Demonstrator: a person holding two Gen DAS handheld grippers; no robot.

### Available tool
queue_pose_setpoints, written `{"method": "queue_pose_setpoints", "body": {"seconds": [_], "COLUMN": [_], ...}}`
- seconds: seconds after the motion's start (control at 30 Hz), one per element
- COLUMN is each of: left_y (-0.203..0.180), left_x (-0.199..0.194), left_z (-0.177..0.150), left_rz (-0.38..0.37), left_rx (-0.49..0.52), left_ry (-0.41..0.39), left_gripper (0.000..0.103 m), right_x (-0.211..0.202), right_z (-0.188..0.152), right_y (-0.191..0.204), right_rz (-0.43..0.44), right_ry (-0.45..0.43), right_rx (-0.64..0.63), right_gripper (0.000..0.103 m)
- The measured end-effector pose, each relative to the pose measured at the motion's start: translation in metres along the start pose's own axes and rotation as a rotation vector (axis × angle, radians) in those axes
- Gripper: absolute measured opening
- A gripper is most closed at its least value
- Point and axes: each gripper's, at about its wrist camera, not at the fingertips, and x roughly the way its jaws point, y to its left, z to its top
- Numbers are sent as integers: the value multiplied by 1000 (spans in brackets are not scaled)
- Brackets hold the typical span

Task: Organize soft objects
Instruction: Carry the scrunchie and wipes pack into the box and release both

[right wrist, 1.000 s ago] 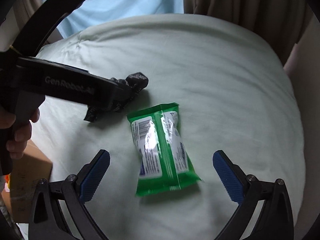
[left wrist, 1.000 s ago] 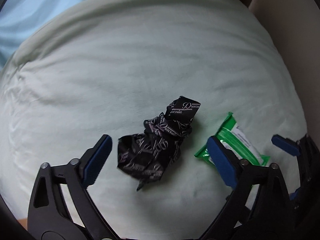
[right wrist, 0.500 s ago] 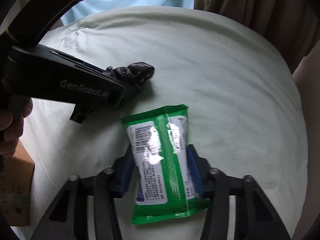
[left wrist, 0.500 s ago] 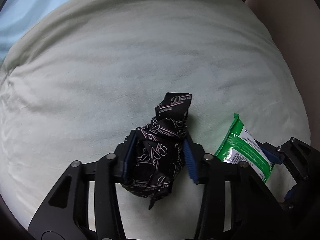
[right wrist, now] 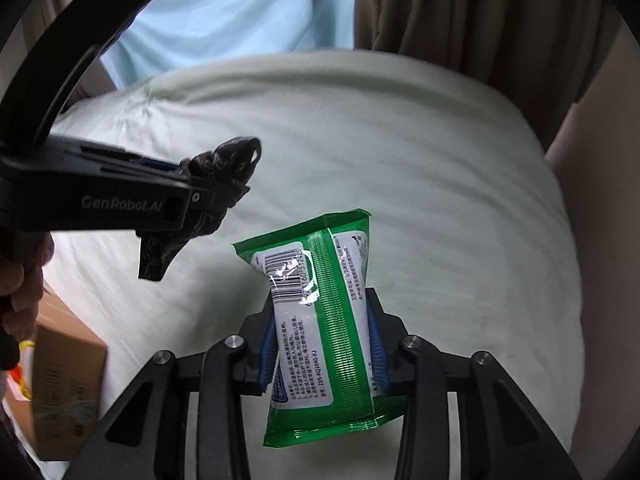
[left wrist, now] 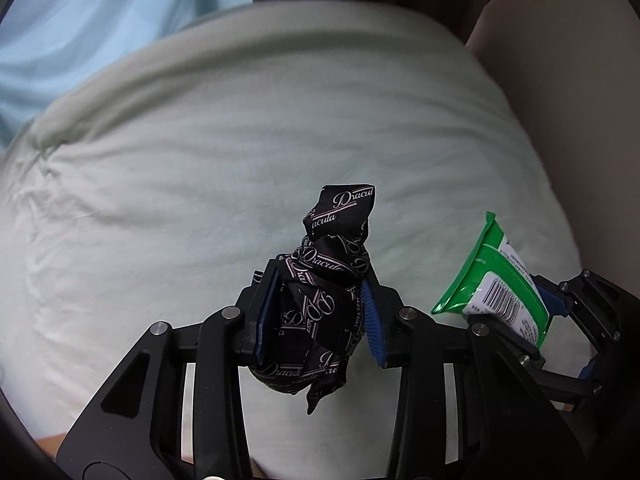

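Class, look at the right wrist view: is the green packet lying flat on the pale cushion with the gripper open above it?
No: the right gripper is shut on the green packet, its blue pads pinching both sides.

Between my left gripper's (left wrist: 318,312) jaws sits the crumpled printed cloth (left wrist: 320,304), its loose end hanging below them, above the pillow (left wrist: 200,160). To its right — just beside it — my right gripper (right wrist: 322,344) pinches the wet-wipes pack (right wrist: 320,312) across its middle, both ends sticking out past the jaws. The pillow spreads beneath and ahead of both. Behind the pillow hang curtains (right wrist: 460,12). At my far left, beside the pillow's edge, a cardboard box (right wrist: 66,388) sits lower down.
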Motion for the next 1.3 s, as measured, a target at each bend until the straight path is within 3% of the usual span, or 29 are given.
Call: {"method": "queue_pose_setpoints", "body": {"seconds": [0.3,0.57,0.63,0.77,1.0,1.3], "left_y": [-23,-29,-22,-3,52,160], "left_x": [-117,-230,-256,-303,-366,-389], "left_z": [-15,-62,-79,-115,-182,-264], "left_rz": [-4,5,15,60,138,180], "left_rx": [-46,-107,-130,-168,-265,-397], "left_ry": [-78,-193,-213,-242,-276,-235], "left_gripper": [34,34,34,34,34,34], "right_x": [-119,-231,-243,-277,-301,-296], "right_z": [0,1,8,7,7,2], "right_y": [2,27,43,82,150,248], "right_rz": [-2,40,55,96,175,210], "right_ry": [-87,-168,-179,-195,-190,-154], "right_rx": [40,38,36,27,30,37], "right_gripper": [35,35,35,35,35,35]}}
